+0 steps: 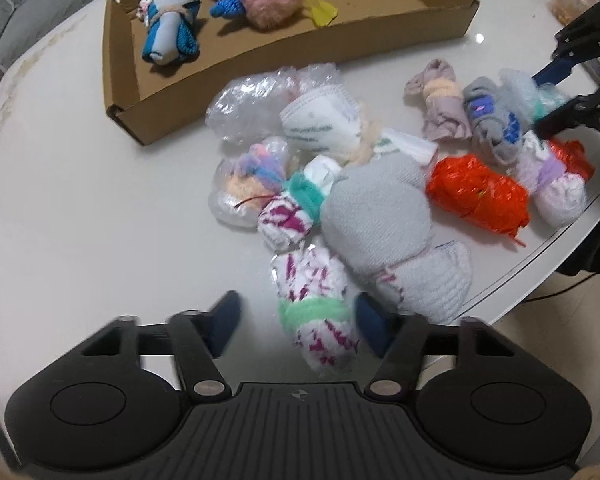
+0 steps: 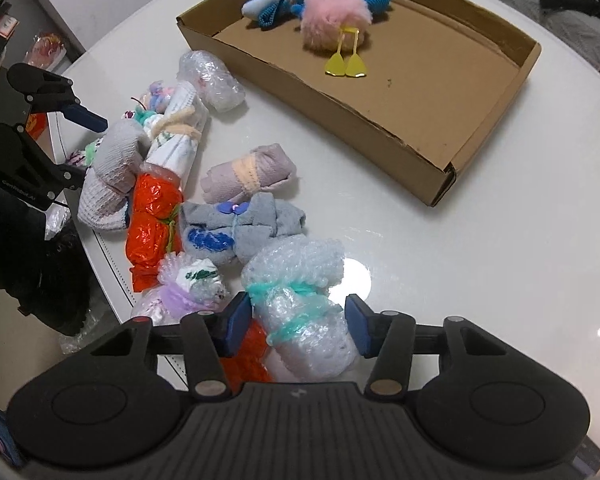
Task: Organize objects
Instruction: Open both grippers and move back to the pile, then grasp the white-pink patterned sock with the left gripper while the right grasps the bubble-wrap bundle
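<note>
1. Reaching down from the lower edge of the left wrist view, the left gripper [image 1: 296,326] straddles a white roll with pink marks and a green band [image 1: 318,316]; its jaws stand spread, the right pad at the roll's side, the left pad clearly apart from it.
2. Low in the right wrist view, the right gripper [image 2: 298,326] has a bubble-wrap bundle tied with teal string [image 2: 306,312] between its jaws; the left pad is at the wrap, the right pad close beside it, and whether they press I cannot tell.
3. A heap of other rolled bundles lies on the white bench [image 1: 80,208] at mid-frame, among them a grey knit one [image 1: 374,212] and an orange foil one [image 1: 478,196].
4. A brown cardboard tray [image 2: 428,168] sits at the top of both views, holding a pink fluffy ball [image 2: 336,14] and blue rolls [image 1: 170,36].
</note>
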`<action>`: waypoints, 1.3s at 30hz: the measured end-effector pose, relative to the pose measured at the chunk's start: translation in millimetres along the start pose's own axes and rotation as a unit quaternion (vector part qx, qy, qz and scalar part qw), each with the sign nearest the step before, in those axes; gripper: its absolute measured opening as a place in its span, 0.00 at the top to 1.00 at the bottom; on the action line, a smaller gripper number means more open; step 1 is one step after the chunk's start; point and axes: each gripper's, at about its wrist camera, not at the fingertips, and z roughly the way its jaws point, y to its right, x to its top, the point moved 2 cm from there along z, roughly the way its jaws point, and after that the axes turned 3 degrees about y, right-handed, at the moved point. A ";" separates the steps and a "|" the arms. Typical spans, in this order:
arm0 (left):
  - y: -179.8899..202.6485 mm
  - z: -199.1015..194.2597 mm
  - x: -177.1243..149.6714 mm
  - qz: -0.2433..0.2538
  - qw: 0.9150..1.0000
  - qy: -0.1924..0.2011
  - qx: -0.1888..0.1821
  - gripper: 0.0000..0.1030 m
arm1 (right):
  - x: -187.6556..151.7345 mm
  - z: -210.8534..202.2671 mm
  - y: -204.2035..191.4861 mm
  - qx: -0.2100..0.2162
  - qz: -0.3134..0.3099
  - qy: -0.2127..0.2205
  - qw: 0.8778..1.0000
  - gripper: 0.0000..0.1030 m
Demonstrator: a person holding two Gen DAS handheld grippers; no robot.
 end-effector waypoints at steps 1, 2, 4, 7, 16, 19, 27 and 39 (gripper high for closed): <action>0.3 -0.9 1.1 -0.001 1.000 0.001 -0.003 0.57 | -0.1 -1.0 0.9 0.001 0.002 0.002 1.000 0.60; 0.6 -1.4 1.8 -0.001 1.000 0.001 -0.005 0.62 | 0.3 -2.0 1.6 0.001 0.004 0.005 1.000 0.61; -1.8 -1.5 2.0 -0.003 1.000 0.001 0.000 0.62 | 0.5 -4.2 3.3 0.004 0.008 0.009 1.000 0.63; -4.6 -2.5 3.2 -0.008 1.000 0.001 0.000 0.62 | 1.0 -6.1 5.5 0.006 0.013 0.013 1.000 0.67; -14.6 -21.1 8.6 -0.010 1.000 -0.012 0.012 0.62 | -1.2 -28.7 17.4 0.006 0.040 0.042 0.998 0.68; -17.3 -26.0 12.7 -0.002 1.000 -0.018 0.014 0.62 | -0.1 -38.1 21.9 0.002 0.049 0.058 0.997 0.68; -41.3 -85.1 47.9 -0.012 0.998 0.061 0.032 0.62 | 25.7 -81.6 32.1 -0.018 0.061 0.144 0.987 0.68; -92.9 -94.6 122.0 0.023 0.985 0.152 0.072 0.62 | 109.4 -86.8 11.8 0.019 -0.011 0.197 0.980 0.68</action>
